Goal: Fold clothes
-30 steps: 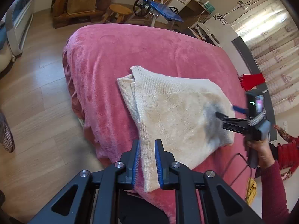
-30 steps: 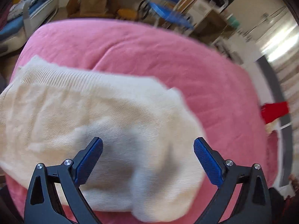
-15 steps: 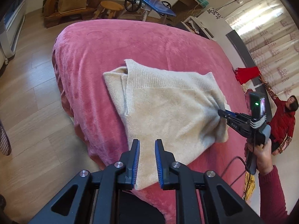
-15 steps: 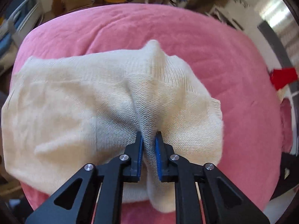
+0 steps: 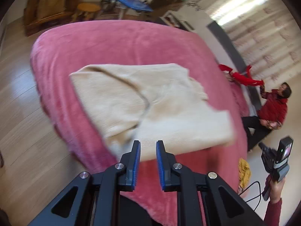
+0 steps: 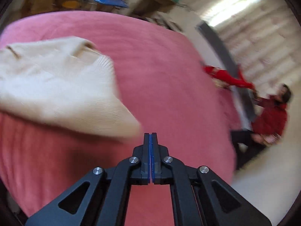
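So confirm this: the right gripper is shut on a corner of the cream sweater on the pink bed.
Not quite. The right gripper is shut, but on nothing: in the right wrist view its pads meet with no cloth between them. The cream sweater lies apart from it, to its left on the pink bed.

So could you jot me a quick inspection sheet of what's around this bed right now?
Surface: pink blanket covers the bed.
Job's things: cream sweater, folded over, lies on the blanket near its front edge.
Clutter: yellow cloth on the floor; red garment at the bed's far side.
Grippers: left hand-held gripper, narrow gap between the pads, nothing in it; right hand-held gripper shut, empty, off the sweater.
Cables: black cable hangs below the right one.
Surroundings: seated person in red, curtains, wooden stool, wood floor.
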The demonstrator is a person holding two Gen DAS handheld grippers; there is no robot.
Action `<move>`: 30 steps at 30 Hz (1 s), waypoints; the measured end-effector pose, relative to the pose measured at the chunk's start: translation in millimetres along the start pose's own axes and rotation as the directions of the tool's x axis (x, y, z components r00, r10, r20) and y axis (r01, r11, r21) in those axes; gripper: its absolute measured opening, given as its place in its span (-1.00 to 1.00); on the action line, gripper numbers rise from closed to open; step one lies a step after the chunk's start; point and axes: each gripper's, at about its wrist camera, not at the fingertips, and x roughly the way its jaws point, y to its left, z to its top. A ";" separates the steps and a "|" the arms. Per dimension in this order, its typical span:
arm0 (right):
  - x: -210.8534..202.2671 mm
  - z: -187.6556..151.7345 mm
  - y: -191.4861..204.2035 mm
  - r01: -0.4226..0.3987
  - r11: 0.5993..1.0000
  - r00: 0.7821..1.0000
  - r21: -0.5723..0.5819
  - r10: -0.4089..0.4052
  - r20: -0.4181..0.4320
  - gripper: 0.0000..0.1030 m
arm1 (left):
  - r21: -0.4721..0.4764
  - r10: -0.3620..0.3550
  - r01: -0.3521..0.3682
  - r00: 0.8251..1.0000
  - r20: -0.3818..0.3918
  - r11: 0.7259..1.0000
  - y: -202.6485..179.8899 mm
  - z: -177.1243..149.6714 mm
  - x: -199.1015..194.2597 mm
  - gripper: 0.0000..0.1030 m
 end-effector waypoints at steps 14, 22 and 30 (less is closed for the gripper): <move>-77.0 -161.6 -50.6 -0.259 0.863 0.966 0.434 0.241 0.098 -0.38 | 0.140 -0.042 0.043 0.999 -0.009 0.989 -49.0 -22.7 7.7 -0.66; -6.9 54.7 95.9 -0.632 0.759 0.774 0.161 0.606 0.184 0.58 | 0.108 0.013 -0.014 1.000 0.009 0.994 -18.3 -23.1 -13.7 -0.66; 148.1 172.9 152.0 -0.811 0.366 0.484 0.456 0.858 0.172 -0.31 | 0.047 0.068 -0.069 0.997 0.026 0.996 19.6 -0.6 -11.6 -0.65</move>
